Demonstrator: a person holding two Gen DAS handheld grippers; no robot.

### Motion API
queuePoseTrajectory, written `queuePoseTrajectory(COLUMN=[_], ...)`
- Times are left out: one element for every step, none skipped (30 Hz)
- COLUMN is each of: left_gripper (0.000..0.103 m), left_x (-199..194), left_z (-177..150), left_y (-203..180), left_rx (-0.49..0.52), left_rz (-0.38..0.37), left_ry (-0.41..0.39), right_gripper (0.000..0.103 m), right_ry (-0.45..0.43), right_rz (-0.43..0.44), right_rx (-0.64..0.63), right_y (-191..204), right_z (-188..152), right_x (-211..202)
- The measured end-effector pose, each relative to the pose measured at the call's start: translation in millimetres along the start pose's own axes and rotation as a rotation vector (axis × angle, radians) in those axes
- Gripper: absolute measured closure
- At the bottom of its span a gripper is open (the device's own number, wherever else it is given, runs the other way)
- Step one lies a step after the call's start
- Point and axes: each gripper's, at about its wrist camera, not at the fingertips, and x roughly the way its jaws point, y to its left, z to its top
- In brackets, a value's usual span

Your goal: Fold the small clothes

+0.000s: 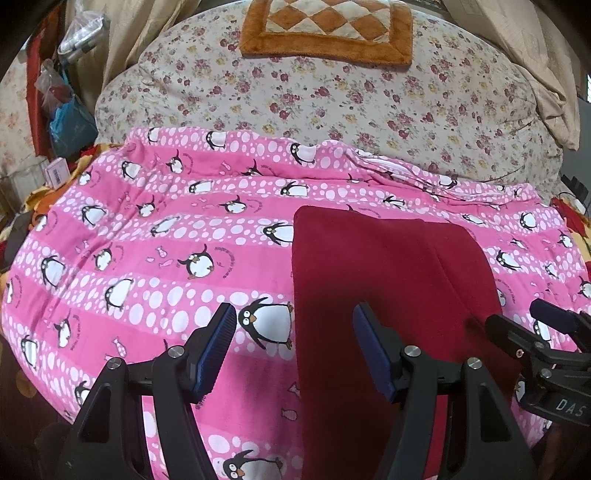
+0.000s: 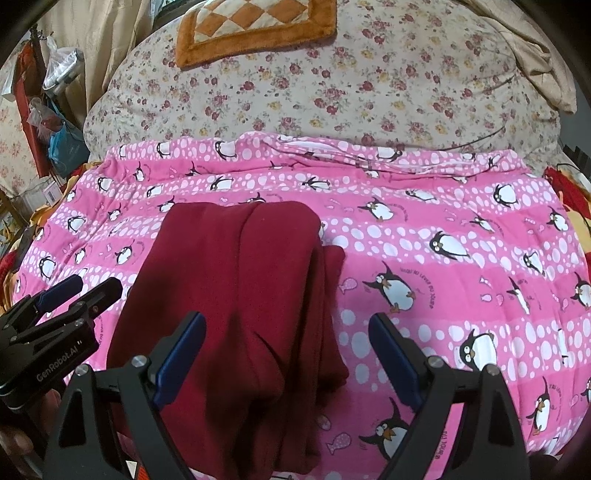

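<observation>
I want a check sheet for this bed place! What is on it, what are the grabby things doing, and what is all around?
Surface: pink penguin blanket, spread out, wrinkled at the far edge.
Job's things: dark red garment, folded lengthwise, lying flat.
Clutter: nothing seen on the blanket.
Grippers: left gripper open, over the garment's left edge; right gripper open, over its right edge; neither holds anything.
Cables: thin dark cord on the floral quilt.
Surroundings: orange checked cushion, plastic bags, beige curtains.

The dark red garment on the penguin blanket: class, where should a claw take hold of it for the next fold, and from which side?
Probably at the near corners of the dark red garment, coming from the near edge. It lies flat and lengthwise, with layered folds along its right side. The left claw and right claw hang open there.
</observation>
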Motion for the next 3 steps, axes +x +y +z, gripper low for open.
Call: queuePoseTrajectory(left_gripper=[0.057, 0.057, 0.057], left_x=[0.9, 1.8, 2.8], left_z=[-0.2, 0.1, 0.5], left_y=[0.9, 1.6, 2.7], left_rx=[-0.004, -0.007, -0.008], left_rz=[-0.012, -0.017, -0.018], left_ry=[0.004, 0.008, 0.010], right_gripper=[0.011, 0.011, 0.011], right_ry=[0.000, 0.000, -0.002], right_rz=[0.001, 0.001, 0.003], right_rx=[0.000, 0.000, 0.000], right_y=[0.3, 0.3, -0.3], right_z=[-0.2, 0.1, 0.4], right_x=[0.0, 0.4, 0.6])
